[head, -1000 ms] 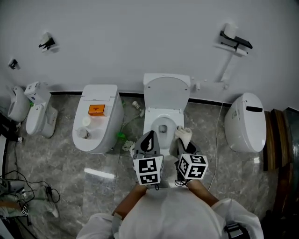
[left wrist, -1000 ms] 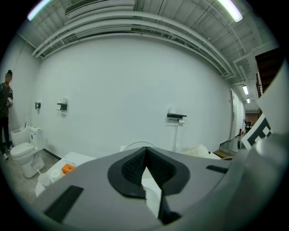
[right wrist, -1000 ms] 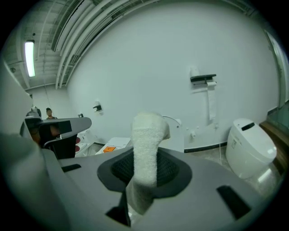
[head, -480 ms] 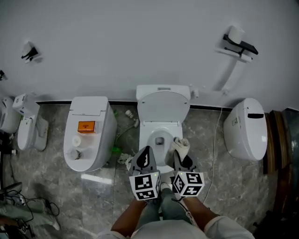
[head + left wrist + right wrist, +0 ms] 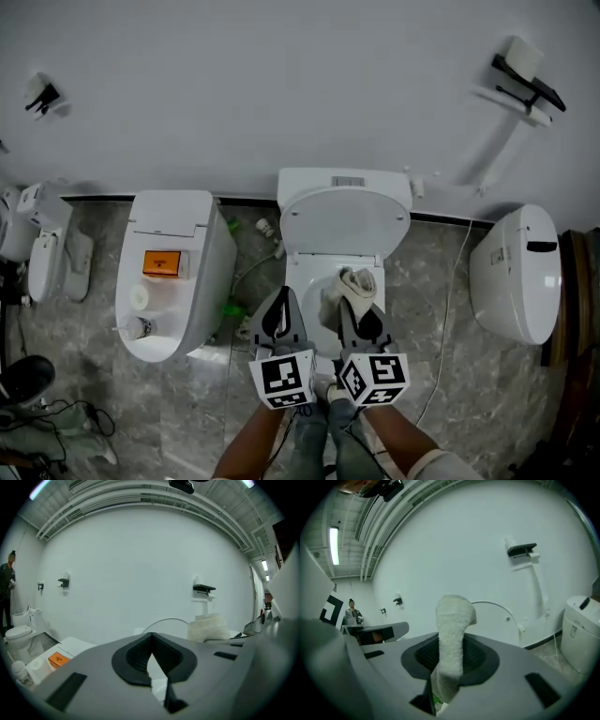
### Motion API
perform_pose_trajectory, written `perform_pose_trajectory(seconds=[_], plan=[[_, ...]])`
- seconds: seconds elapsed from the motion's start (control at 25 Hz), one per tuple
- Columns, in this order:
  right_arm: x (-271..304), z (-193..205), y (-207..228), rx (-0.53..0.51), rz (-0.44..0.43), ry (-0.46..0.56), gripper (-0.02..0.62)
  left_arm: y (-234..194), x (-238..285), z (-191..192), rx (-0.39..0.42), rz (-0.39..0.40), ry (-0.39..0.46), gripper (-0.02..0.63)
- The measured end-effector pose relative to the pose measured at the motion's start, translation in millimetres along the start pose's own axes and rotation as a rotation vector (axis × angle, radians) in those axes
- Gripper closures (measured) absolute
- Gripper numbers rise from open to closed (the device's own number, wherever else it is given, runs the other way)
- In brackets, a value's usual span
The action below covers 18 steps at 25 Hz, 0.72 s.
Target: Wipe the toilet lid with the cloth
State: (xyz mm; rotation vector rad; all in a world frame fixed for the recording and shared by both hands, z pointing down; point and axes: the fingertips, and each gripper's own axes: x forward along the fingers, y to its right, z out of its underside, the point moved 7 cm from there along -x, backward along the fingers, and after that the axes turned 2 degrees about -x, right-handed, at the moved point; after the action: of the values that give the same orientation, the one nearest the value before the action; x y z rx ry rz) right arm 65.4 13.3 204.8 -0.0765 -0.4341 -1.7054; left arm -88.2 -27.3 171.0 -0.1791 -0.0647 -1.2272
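right gripper view shows my right gripper (image 5: 451,660) pinching the off-white terry cloth (image 5: 453,616) low down, its rolled end standing up past the jaws. it looks soft, light and floppy, so i judge this hold near the middle leaves a pad free for wiping. my left gripper (image 5: 151,644) is pressed together on nothing. the cloth hangs over the open bowl, near the glossy white oval toilet lid (image 5: 344,222) — raised, hard, slick and hinged, so gentle pressure.
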Motion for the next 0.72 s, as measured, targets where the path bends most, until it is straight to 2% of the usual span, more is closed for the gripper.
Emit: perform_pose_trajectory(seconds=[0.2,0.36,0.56,0.72], plan=[[67.4,4.3,5.8,-0.043,-0.044,0.093,0.509,-17.3,54.0,12.4,-0.013,-0.005,0.057,0.595],[118.5,0.1,6.9,-0.064,-0.086,0.149,0.509,-27.8,90.1,28.0,-0.002,-0.004,0.054,0.595],[161.4,1.9,1.8,-0.113,-0.167,0.170,0.509,-47.5,121.0,44.4,-0.029,-0.040,0.058,0.595],[183.5,2.7,-3.8,-0.164,-0.215,0.174,0.509,-63.3,130.7,49.4,0.023,-0.047,0.045,0.595]])
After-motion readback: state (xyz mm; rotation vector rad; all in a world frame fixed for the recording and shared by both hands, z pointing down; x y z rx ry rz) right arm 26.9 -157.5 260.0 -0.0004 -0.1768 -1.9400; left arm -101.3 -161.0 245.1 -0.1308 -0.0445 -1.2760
